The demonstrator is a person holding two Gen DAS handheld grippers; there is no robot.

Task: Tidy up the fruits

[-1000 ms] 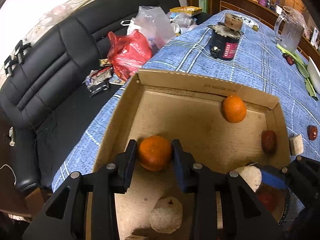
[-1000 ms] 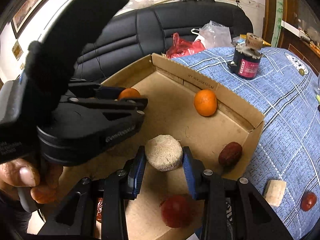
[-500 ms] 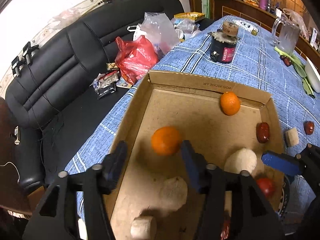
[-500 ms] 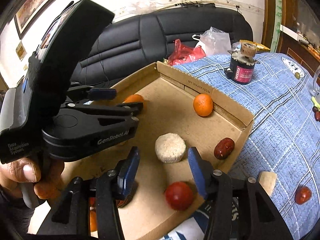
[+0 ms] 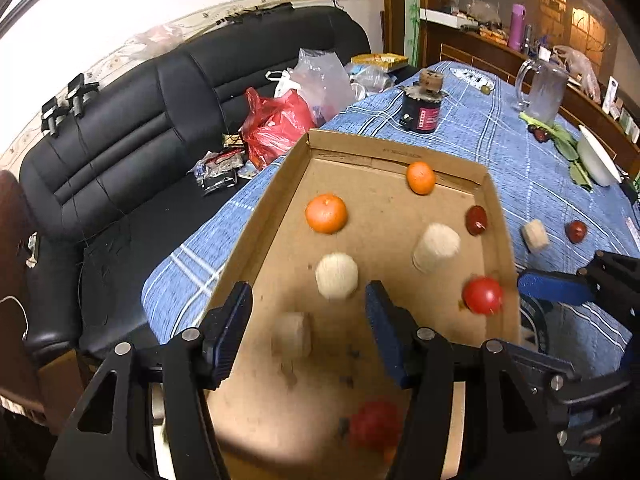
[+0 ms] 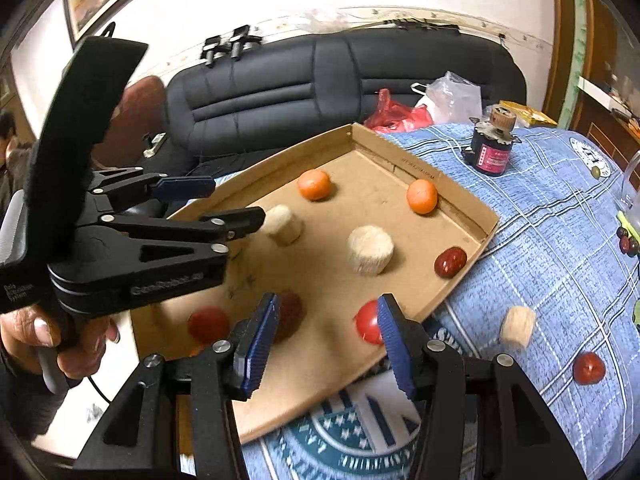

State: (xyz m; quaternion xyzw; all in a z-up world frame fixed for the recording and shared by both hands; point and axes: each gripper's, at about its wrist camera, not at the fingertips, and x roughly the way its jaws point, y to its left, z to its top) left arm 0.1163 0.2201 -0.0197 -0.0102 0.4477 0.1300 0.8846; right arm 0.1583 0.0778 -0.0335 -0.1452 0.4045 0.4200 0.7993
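- Across the cardboard tray [image 5: 494, 216] on the blue-checked table [image 5: 500, 148], fruits and pale cylinders are lying loose; from the tray's middle, a large orange [image 5: 326, 213] is sitting at ten o'clock and a smaller orange [image 5: 421, 177] at one o'clock, against the far wall.
- A dark red date [image 5: 476, 220] is resting at two o'clock by the right wall, a red tomato [image 5: 482, 295] at four o'clock, and a blurred red fruit [image 5: 374, 424] at six o'clock.
- Outside the tray, at three o'clock on the cloth, a pale cylinder [image 6: 517, 326] and a loose red date [image 6: 589, 367] are waiting well apart from each other.
- The left claw [image 5: 306, 334] is hanging released above the tray's near end, gripping nothing.
- The right claw [image 6: 326, 338] is spreading its jaws, nothing pressed between them; the tomato is merely showing behind one finger.
- Compared with a second earlier, the left claw was clenched on the large orange and the right claw on a pale cylinder [image 6: 369, 250]; both pieces are now lying free on the cardboard, with both claws drawn back and higher.
- The oranges are probably handling as firm, light and prone to rolling, so gripping across the widest middle seems best.
- The tomato is likely soft and smooth-skinned, calling for a gentle squeeze at its equator; the small dates are probably best taken across their short sides.
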